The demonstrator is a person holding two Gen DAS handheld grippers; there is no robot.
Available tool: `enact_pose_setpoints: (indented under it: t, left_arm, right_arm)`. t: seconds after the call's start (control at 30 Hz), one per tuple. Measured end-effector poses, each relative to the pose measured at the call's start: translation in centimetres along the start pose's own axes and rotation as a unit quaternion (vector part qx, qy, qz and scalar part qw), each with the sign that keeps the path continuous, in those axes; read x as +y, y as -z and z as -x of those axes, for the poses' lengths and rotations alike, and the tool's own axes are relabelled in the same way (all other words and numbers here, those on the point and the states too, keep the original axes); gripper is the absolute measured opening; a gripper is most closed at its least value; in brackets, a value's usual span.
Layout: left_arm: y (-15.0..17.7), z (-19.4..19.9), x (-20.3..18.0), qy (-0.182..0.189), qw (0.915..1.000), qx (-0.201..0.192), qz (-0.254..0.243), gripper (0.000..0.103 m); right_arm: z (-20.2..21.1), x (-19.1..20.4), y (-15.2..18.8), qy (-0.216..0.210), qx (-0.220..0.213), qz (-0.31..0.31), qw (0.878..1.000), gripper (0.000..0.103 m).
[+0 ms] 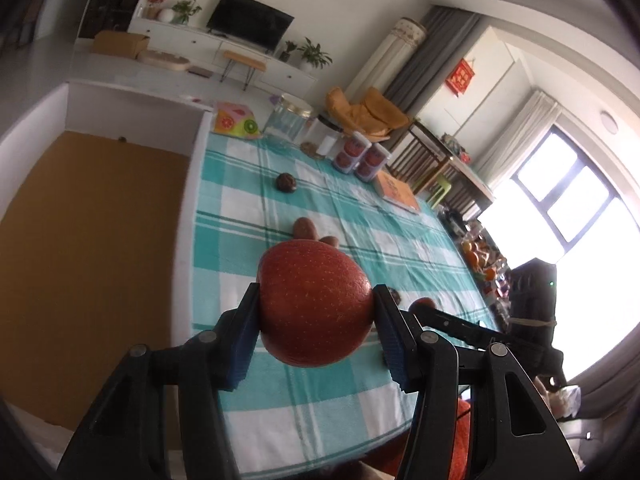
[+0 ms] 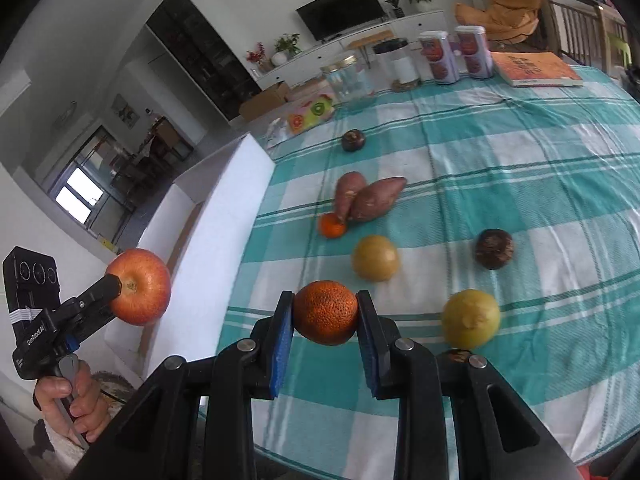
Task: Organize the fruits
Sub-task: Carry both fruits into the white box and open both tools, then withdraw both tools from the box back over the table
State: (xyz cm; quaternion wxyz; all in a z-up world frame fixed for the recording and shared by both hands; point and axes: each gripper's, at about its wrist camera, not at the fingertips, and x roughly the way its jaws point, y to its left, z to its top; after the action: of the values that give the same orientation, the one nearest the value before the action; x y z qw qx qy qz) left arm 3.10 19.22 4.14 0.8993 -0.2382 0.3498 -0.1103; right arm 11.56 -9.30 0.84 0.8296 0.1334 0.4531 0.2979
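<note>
My left gripper (image 1: 316, 304) is shut on a red apple (image 1: 314, 302) and holds it above the near edge of the checked table. The right wrist view shows that apple (image 2: 140, 286) held off the table's left side, beside a white box (image 2: 224, 200). My right gripper (image 2: 325, 312) is shut on an orange (image 2: 326, 312) above the tablecloth. On the cloth lie two sweet potatoes (image 2: 366, 198), a small tangerine (image 2: 331, 226), a yellow-brown round fruit (image 2: 375, 258), a yellow lemon-like fruit (image 2: 471, 318) and two dark round fruits (image 2: 494, 248) (image 2: 353, 140).
At the table's far edge stand a glass jar (image 2: 350, 80), two printed cans (image 2: 456, 56), an orange book (image 2: 534, 68) and a fruit-printed box (image 2: 310, 114). The white box with a brown inside (image 1: 92, 248) stands left of the table. The right gripper's body (image 1: 532, 292) shows at right.
</note>
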Motion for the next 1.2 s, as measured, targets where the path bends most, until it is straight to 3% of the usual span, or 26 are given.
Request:
enact_pose_setpoints:
  t: [0.1, 0.23, 0.33, 0.43, 0.63, 0.67, 0.7, 0.73, 0.8, 0.87, 0.97, 1.1, 1.2]
  left_arm:
    - [-0.6, 2.6, 3.9, -0.082, 0.9963, -0.026, 0.010, 0.056]
    - [0.5, 4.0, 9.6, -0.193, 0.9798, -0.028, 0.044, 0.056]
    - [2.0, 4.3, 13.2, -0.241, 0.9672, -0.015, 0.078, 0.056]
    - [3.2, 4.2, 15.1, -0.265, 0.9589, -0.002, 0.102, 0.056]
    - [3.9, 4.1, 15.9, -0.315, 0.9426, 0.001, 0.112, 0.058]
    - [3.9, 4.2, 15.7, -0.315, 0.9426, -0.007, 0.111, 0.063]
    - [3.8, 4.3, 15.4, -0.317, 0.9423, -0.014, 0.107, 0.073]
    - [3.7, 4.4, 15.0, -0.322, 0.9412, -0.022, 0.101, 0.076]
    - [3.4, 4.5, 14.1, -0.324, 0.9411, -0.040, 0.086, 0.078]
    - [2.9, 4.4, 13.0, -0.308, 0.9466, -0.055, 0.078, 0.079]
    - [2.7, 4.0, 10.9, -0.258, 0.9618, -0.066, 0.066, 0.079]
    - [3.0, 0.5, 5.6, -0.182, 0.9823, -0.041, 0.017, 0.079]
    - [4.1, -3.1, 0.9, -0.122, 0.9922, -0.003, -0.026, 0.079]
  right_arm:
    - [-4.1, 7.6, -0.7, -0.073, 0.035, 0.049, 0.996, 0.030]
    - [-10.0, 16.5, 0.1, -0.132, 0.086, 0.117, 0.981, 0.030]
    - [-14.5, 20.6, 1.3, -0.135, 0.123, 0.159, 0.970, 0.030]
    - [-18.1, 22.4, 2.4, -0.122, 0.150, 0.177, 0.965, 0.031]
    - [-22.3, 24.0, 3.3, -0.079, 0.165, 0.212, 0.960, 0.032]
    - [-22.3, 24.2, 3.5, -0.073, 0.165, 0.213, 0.960, 0.034]
    - [-22.3, 24.2, 3.5, -0.072, 0.164, 0.210, 0.961, 0.043]
    - [-22.2, 23.5, 3.3, -0.073, 0.161, 0.203, 0.963, 0.058]
    - [-21.4, 21.7, 2.8, -0.072, 0.147, 0.191, 0.968, 0.071]
    - [-19.7, 19.8, 2.5, -0.061, 0.125, 0.185, 0.973, 0.074]
    - [-15.8, 15.7, 2.5, -0.024, 0.081, 0.167, 0.982, 0.092]
    - [-9.4, 7.9, 3.7, 0.052, 0.018, 0.107, 0.993, 0.096]
    - [-5.1, 1.1, 4.3, 0.120, -0.026, 0.048, 0.991, 0.096]
